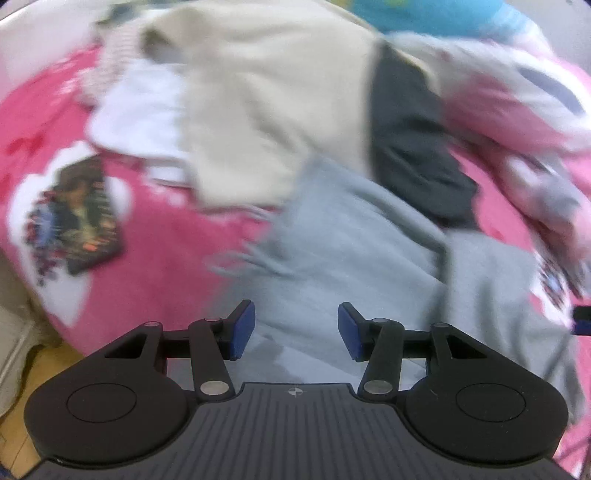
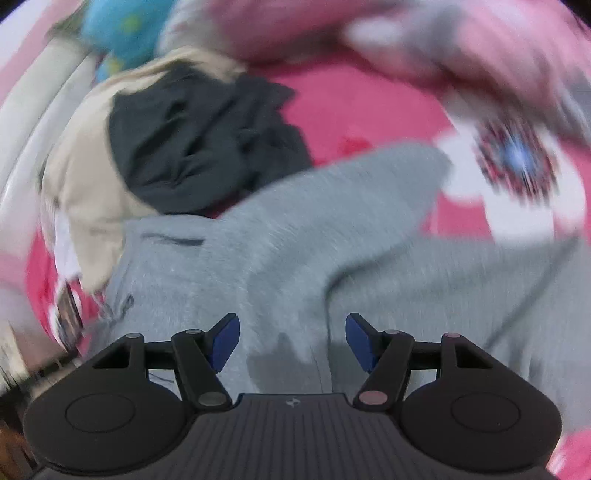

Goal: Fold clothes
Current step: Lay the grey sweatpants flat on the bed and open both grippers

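While the left wrist view is smeared with motion blur, the left gripper (image 1: 296, 330) shows plainly with its blue pads (image 1: 242, 328) wide apart and nothing between them, hanging just above the grey garment (image 1: 354, 236). That grey garment lies on a pink bedspread (image 1: 159, 236) with white printed patches. Behind it sits a pile: a beige garment (image 1: 266, 99), a white garment (image 1: 144, 107) at its left, a black garment (image 1: 410, 140) at its right, and pink-and-grey fabric (image 1: 517, 110) far right. Blue fabric (image 1: 436, 14) at the top edge.

Right wrist view, also blurred: right gripper (image 2: 291, 341) spread wide, empty, over the grey garment (image 2: 295, 258), which fills the lower frame. Black garment (image 2: 199, 144) lies on the beige garment (image 2: 81, 206) upper left, touching the grey one's far edge. Pink bedspread (image 2: 362, 110) beyond; blue fabric (image 2: 122, 26) top left.
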Available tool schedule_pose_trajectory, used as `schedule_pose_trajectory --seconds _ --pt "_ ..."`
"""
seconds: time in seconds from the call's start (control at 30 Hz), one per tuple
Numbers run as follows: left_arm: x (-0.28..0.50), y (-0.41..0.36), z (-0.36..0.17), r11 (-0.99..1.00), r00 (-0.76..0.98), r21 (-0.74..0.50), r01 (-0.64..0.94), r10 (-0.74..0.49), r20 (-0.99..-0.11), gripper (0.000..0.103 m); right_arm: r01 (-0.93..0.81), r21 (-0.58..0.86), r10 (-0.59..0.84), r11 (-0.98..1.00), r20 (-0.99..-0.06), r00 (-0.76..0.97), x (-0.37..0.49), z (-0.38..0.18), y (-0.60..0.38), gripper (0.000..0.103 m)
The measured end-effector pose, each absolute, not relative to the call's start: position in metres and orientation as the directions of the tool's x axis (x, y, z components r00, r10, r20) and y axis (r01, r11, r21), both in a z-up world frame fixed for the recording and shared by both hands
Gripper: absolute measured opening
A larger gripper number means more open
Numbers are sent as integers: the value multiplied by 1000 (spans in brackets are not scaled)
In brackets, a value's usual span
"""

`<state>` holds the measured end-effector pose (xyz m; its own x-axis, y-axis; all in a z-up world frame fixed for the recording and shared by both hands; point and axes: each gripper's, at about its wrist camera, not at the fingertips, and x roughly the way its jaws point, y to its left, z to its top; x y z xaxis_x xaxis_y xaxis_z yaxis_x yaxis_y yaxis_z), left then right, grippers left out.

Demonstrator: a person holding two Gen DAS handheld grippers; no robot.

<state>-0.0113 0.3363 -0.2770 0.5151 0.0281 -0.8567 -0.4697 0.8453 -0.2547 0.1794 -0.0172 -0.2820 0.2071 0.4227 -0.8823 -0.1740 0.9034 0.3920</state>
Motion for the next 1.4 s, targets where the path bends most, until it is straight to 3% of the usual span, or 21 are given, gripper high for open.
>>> schedule_pose_trajectory --seconds 0.2,0.33,0.47,0.5,0.53,0.6,0.63,0.93,1.07,1.23,1.3,1.4 --pt "6 262 -279 877 477 -314 -365 -114 -871 49 80 541 533 837 -840 100 199 -344 -43 68" --pt "1 234 -277 876 457 -329 -353 -145 -877 49 49 580 578 813 -815 37 191 -358 -30 69" --pt "-12 223 -270 882 435 -308 -357 -135 -890 49 23 596 593 802 -801 82 190 -363 -22 67" --pt "-16 221 -268 883 429 -301 -359 -130 -894 49 22 605 601 796 -793 102 192 -365 -21 57" --pt "-19 219 -266 885 422 -293 -362 -125 -898 49 14 618 612 786 -781 128 196 -365 -20 35" --pt "-25 216 -262 888 410 -278 -367 -114 -905 49 -17 635 628 772 -758 174 201 -362 -16 12" --pt "-28 215 -261 889 404 -271 -369 -109 -908 49 -33 642 636 766 -749 184 202 -358 -15 7" --pt "-21 209 -248 885 412 -265 -383 -93 -906 49 -234 718 755 655 -621 211 139 -266 -84 5" --pt "-10 202 -252 901 399 -260 -348 -109 -911 49 -269 654 701 707 -699 142 69 -243 -145 5" --pt "6 184 -264 919 357 -262 -295 -149 -922 49 -371 372 386 851 -922 -40 6 -298 -181 6" --pt "12 173 -267 930 337 -258 -262 -162 -927 49 -354 298 294 887 -953 -69 -1 -314 -191 7" --pt "18 160 -270 945 310 -248 -212 -175 -934 49 -242 320 320 916 -947 -38 6 -309 -209 9"
